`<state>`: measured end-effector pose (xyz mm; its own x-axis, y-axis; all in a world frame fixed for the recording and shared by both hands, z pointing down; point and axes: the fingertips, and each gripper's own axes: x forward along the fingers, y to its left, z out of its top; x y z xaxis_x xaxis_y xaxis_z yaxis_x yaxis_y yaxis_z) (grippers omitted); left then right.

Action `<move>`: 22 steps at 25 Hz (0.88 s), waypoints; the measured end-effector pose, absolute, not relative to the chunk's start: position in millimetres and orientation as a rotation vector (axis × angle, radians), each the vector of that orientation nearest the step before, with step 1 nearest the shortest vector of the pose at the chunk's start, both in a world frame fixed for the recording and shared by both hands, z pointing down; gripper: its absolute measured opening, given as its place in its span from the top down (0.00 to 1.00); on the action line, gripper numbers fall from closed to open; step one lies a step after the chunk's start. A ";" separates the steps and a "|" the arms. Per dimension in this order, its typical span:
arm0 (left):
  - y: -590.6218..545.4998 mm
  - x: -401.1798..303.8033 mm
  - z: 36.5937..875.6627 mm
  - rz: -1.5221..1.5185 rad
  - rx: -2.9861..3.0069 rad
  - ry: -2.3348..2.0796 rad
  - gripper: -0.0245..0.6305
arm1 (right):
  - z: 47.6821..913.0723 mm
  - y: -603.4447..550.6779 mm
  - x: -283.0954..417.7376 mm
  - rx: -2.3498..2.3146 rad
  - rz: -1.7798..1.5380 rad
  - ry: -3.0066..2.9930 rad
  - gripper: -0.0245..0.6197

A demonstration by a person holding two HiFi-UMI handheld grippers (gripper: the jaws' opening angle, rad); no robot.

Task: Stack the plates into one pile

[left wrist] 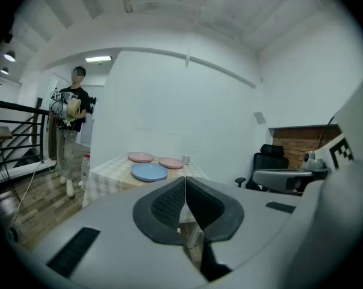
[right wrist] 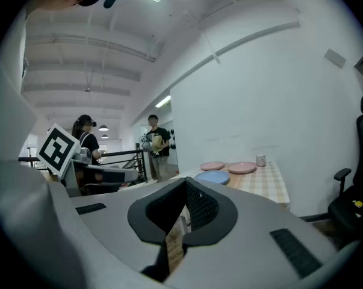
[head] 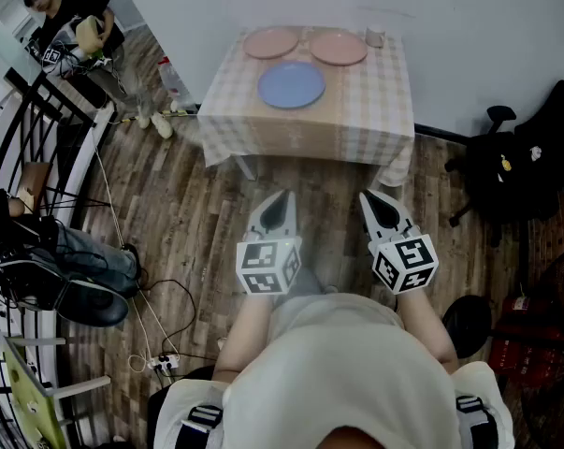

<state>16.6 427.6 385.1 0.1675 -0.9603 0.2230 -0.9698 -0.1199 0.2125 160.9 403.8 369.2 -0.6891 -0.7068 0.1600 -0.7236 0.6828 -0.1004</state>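
Note:
Three plates lie on a small checked table (head: 384, 110) ahead of me: a blue plate (head: 291, 85) nearest, a pink plate (head: 270, 42) at the back left, and a second pink plate (head: 339, 48) at the back right. My left gripper (head: 283, 197) and right gripper (head: 366, 197) hang over the wooden floor well short of the table, both shut with nothing between the jaws. The left gripper view shows the blue plate (left wrist: 149, 172) beyond the shut jaws. In the right gripper view the blue plate (right wrist: 212, 177) lies in front of the two pink ones.
A small white cup (head: 374, 37) stands at the table's back right corner. A black office chair (head: 506, 171) is at the right, a stair railing (head: 38, 129) and cables at the left. A person (head: 71, 28) stands at the far left; another sits at the left edge.

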 end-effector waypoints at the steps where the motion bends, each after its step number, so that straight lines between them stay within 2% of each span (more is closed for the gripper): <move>1: 427.7 17.7 384.2 0.042 2.148 -1.846 0.95 | 368.6 404.2 161.4 1.189 0.236 -2.782 0.96; 22: 405.4 35.1 383.6 0.054 2.165 -1.829 0.95 | 367.9 386.1 171.3 1.147 0.286 -2.822 0.96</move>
<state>35.1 405.4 383.6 0.1862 -0.9569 0.2230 -0.9683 -0.1403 0.2067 171.3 386.1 367.9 -0.7160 -0.6829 0.1451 -0.6981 0.7018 -0.1416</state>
